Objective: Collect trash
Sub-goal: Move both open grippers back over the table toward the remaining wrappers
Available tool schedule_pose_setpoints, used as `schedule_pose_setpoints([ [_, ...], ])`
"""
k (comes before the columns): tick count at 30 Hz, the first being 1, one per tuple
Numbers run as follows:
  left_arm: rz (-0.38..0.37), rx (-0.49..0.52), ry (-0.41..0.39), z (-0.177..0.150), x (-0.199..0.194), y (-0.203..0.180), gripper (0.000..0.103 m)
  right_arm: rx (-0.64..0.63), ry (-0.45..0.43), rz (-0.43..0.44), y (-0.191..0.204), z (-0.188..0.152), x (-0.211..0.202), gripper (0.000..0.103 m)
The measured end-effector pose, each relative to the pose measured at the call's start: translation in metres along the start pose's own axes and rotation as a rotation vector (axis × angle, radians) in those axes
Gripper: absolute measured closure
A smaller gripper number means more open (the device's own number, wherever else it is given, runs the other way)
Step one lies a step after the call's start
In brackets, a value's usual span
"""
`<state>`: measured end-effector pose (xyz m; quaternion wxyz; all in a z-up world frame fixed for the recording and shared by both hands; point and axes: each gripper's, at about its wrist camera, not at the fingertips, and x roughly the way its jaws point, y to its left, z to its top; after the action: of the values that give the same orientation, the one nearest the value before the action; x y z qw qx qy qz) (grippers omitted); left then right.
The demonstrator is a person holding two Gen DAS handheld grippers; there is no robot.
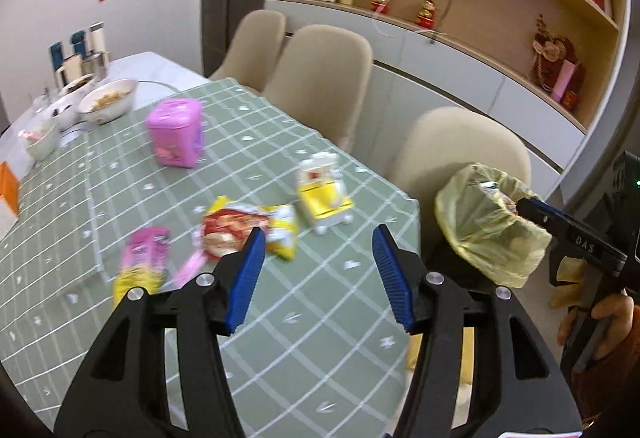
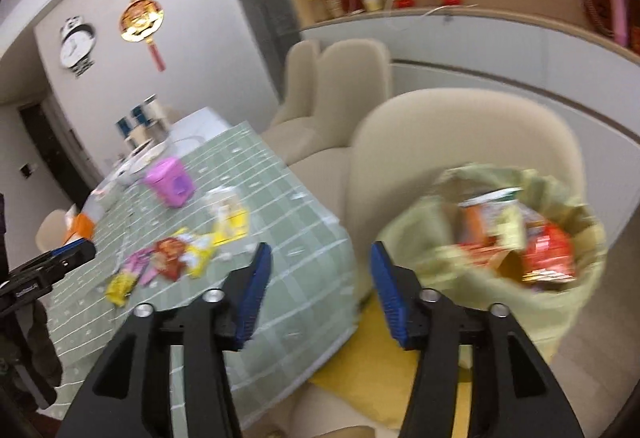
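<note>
Tabletop (image 1: 280, 318), covered by a green checked cloth, carries the remaining trash near its right edge. The lined trash bin (image 1: 488, 226) stands off that edge, just beside a beige chair (image 1: 460, 145), and already holds wrappers.

Left gripper (image 1: 318, 258): jaws apart, empty, poised above the cloth. Right gripper (image 2: 316, 266): jaws apart, empty, hanging at the bin's rim.

Judged step: the left gripper fetches the next piece. The red and yellow snack bag (image 1: 244, 230) lies closest, touching the pink and yellow wrapper (image 1: 140, 262); pinching a raised crinkled edge should lift one piece, not both.

The yellow and white carton (image 1: 324, 193) stands upright just beyond. The pink box (image 1: 176, 135) sits farther in. Bowls (image 1: 108, 101) and cups crowd the far left corner, well apart from the work.
</note>
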<state>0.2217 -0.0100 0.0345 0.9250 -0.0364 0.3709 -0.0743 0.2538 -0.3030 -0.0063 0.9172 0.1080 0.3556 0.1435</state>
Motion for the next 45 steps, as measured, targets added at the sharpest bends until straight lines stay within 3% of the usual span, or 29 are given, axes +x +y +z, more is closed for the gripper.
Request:
schedule_pose_setpoints([
  [3, 0.040, -0.032, 0.007, -0.011, -0.007, 0.031, 0.050, -0.036, 0.019, 0.029, 0.034, -0.006, 0.015, 0.045],
  [6, 0.066, -0.101, 0.029, -0.025, -0.010, 0.067, 0.050, -0.110, 0.116, 0.055, 0.076, -0.016, 0.037, 0.045],
  [11, 0.113, -0.203, 0.063, -0.051, -0.015, 0.122, 0.050, -0.182, 0.170, 0.059, 0.130, -0.030, 0.063, 0.045],
  [20, 0.109, -0.291, 0.103, -0.081, -0.020, 0.182, 0.050, -0.259, 0.233, 0.059, 0.203, -0.054, 0.111, 0.045],
  [32, 0.116, -0.335, 0.137, -0.100, -0.026, 0.244, 0.050, -0.302, 0.260, 0.064, 0.264, -0.076, 0.154, 0.045],
  [35, 0.080, -0.355, 0.132, -0.102, -0.022, 0.254, 0.050, -0.294, 0.234, 0.044, 0.271, -0.076, 0.158, 0.045],
  [41, -0.077, -0.367, 0.104, -0.087, 0.008, 0.260, 0.043, -0.333, 0.144, -0.059, 0.259, -0.069, 0.147, 0.045],
  [45, -0.060, -0.298, 0.138, -0.068, 0.048, 0.245, 0.043, -0.295, 0.141, -0.078, 0.235, -0.067, 0.138, 0.045],
])
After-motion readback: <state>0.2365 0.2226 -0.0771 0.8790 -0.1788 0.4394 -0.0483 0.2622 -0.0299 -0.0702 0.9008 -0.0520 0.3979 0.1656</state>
